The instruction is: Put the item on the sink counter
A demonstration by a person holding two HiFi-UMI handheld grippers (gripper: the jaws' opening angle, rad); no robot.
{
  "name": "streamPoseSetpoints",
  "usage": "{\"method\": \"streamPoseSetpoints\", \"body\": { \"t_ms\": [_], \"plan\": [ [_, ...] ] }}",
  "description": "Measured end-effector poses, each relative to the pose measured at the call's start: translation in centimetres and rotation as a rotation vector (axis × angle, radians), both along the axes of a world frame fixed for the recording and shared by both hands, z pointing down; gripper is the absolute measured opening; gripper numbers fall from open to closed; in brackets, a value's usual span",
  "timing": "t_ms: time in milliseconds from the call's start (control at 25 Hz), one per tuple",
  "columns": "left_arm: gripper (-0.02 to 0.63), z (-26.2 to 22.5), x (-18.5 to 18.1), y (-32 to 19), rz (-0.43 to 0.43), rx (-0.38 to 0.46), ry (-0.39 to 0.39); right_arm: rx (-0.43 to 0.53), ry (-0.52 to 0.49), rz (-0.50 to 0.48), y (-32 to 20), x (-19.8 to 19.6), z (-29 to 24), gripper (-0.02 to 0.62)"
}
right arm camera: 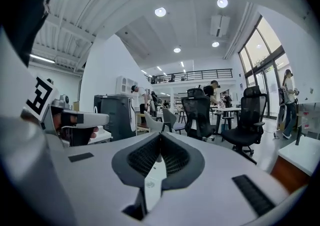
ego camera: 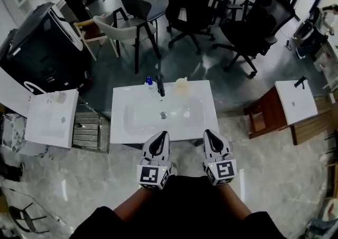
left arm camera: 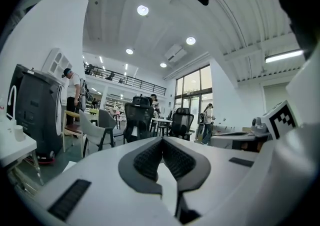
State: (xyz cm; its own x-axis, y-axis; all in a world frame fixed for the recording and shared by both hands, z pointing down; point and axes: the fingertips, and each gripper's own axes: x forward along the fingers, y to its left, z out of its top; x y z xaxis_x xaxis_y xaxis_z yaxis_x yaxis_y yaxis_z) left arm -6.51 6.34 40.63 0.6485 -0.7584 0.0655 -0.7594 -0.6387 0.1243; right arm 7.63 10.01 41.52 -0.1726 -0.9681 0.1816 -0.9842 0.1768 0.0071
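Observation:
A white sink counter (ego camera: 120, 127) stands just in front of me, with a basin in its middle and a black faucet (ego camera: 160, 85) at its far edge. Left of the faucet is a small blue-topped item (ego camera: 149, 80); to its right sits a pale yellowish item (ego camera: 181, 85). My left gripper (ego camera: 162, 134) hovers over the counter's near edge, shut, with nothing in it. The right gripper (ego camera: 208, 132) is beside it at the near right corner, also shut and holding nothing. In the left gripper view (left arm camera: 162, 140) and the right gripper view (right arm camera: 160, 136) the jaws meet, pointing level across the room.
A second white sink (ego camera: 50, 119) stands at the left beside a metal rack (ego camera: 87, 129), and a third (ego camera: 296, 100) at the right by a wooden stool (ego camera: 261, 116). A black machine (ego camera: 42, 47), a grey chair (ego camera: 119, 26) and black office chairs (ego camera: 253, 26) stand beyond.

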Motion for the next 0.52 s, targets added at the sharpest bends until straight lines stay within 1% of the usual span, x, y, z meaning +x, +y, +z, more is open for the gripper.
{"method": "streamPoseSetpoints", "body": {
  "t_ms": [240,320,440,520],
  "plan": [
    [0.015,0.2,-0.4,0.8,-0.013,0.007,0.001,0.002,0.006,-0.021,0.7,-0.9,0.1,0.032],
    [0.015,0.3,-0.8,1.0,-0.016,-0.011,0.024,-0.003,0.001,-0.028,0.8,-1.4,0.3,0.032],
    [0.015,0.2,-1.3,1.1,-0.018,-0.04,0.08,-0.002,0.002,-0.04,1.0,-2.1,0.3,0.032],
    [0.015,0.1,-1.7,1.2,-0.021,-0.051,0.099,0.0,0.006,-0.048,1.1,-2.4,0.2,0.032]
  ]
}}
